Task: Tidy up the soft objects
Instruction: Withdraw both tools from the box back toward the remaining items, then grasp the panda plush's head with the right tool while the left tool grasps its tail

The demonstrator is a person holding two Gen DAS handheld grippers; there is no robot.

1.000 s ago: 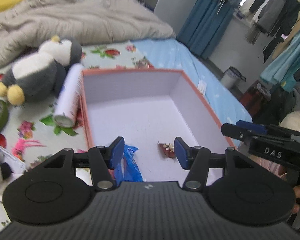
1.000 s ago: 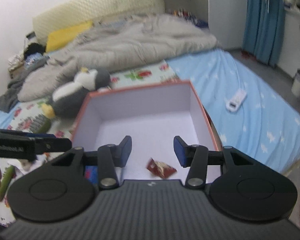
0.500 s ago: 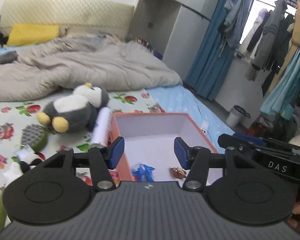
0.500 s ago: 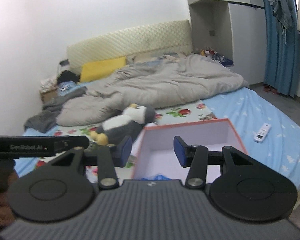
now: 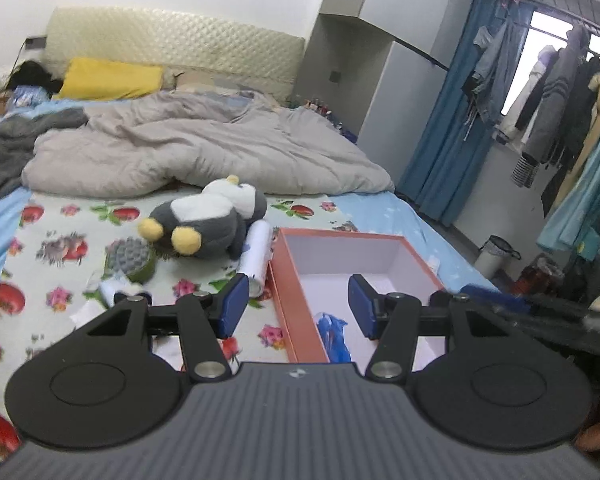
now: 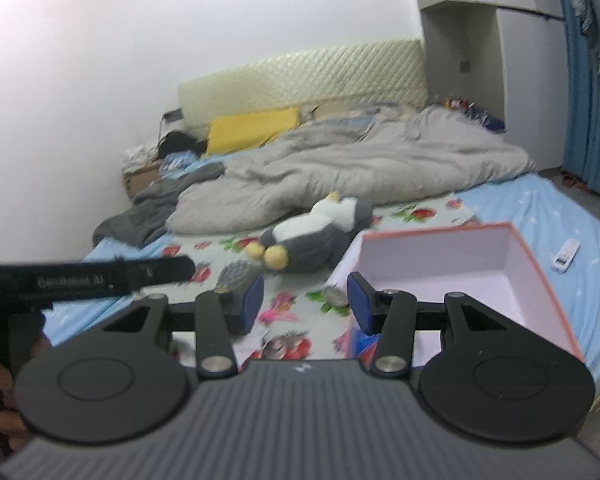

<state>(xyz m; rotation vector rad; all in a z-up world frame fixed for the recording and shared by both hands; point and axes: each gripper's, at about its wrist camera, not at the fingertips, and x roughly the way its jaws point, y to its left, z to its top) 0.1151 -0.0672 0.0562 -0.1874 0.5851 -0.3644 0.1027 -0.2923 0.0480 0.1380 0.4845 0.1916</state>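
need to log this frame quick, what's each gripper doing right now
left gripper: open, holding nothing, over the near end of the box.
right gripper: open, holding nothing, over the bed sheet beside the box.

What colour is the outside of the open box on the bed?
Salmon-orange outside, white inside; the box shows best in the left wrist view.

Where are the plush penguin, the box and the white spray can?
plush penguin (image 5: 204, 216): left wrist view, white belly.
box (image 5: 296, 300): left wrist view, left orange wall.
white spray can (image 5: 258, 250): left wrist view, middle of body.
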